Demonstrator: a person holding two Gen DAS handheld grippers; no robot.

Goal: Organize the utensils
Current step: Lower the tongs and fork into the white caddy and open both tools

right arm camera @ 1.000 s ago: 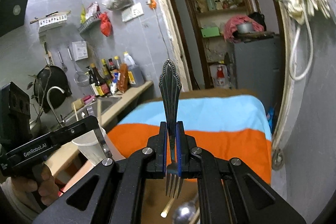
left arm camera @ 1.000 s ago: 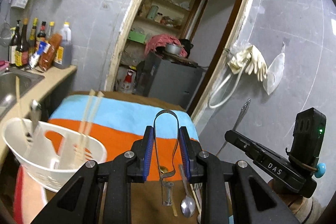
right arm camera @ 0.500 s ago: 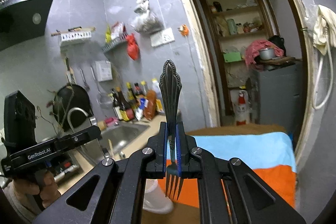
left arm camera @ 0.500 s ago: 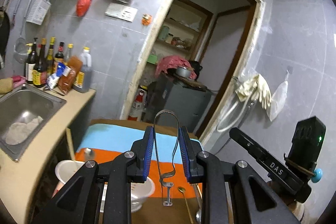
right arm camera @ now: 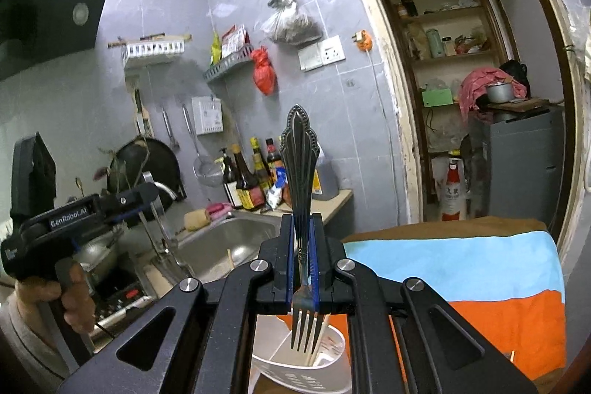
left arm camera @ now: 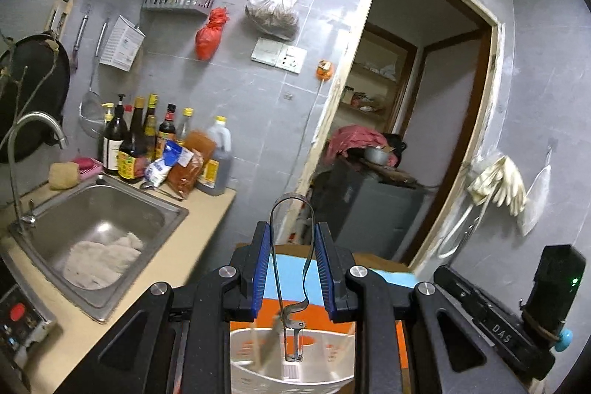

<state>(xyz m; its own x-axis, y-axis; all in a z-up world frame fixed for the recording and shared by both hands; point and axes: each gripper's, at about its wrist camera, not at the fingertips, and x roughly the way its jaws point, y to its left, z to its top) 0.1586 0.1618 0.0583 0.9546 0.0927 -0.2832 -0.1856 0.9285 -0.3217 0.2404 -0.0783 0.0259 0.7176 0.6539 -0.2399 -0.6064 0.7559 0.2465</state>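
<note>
Your left gripper (left arm camera: pixel 291 264) is clamping a metal peeler (left arm camera: pixel 290 268) at the lower centre of the left view, loop end up and blade end hanging over the white holder (left arm camera: pixel 291 372) at the bottom edge. Your right gripper (right arm camera: pixel 303 264) is pinching a fork (right arm camera: pixel 300 209) by its neck, ornate handle pointing up at mid-frame, tines pointing down over the same holder (right arm camera: pixel 325 368), where chopsticks (right arm camera: pixel 319 338) are leaning. At left in both views the sink (left arm camera: pixel 99 231) is showing beside the striped cloth (right arm camera: pixel 461 276).

White slotted basket (left arm camera: pixel 291 368), blue-and-orange striped cloth (right arm camera: pixel 480 287), seemingly dark-tarnished silver fork (right arm camera: pixel 301 209)
</note>
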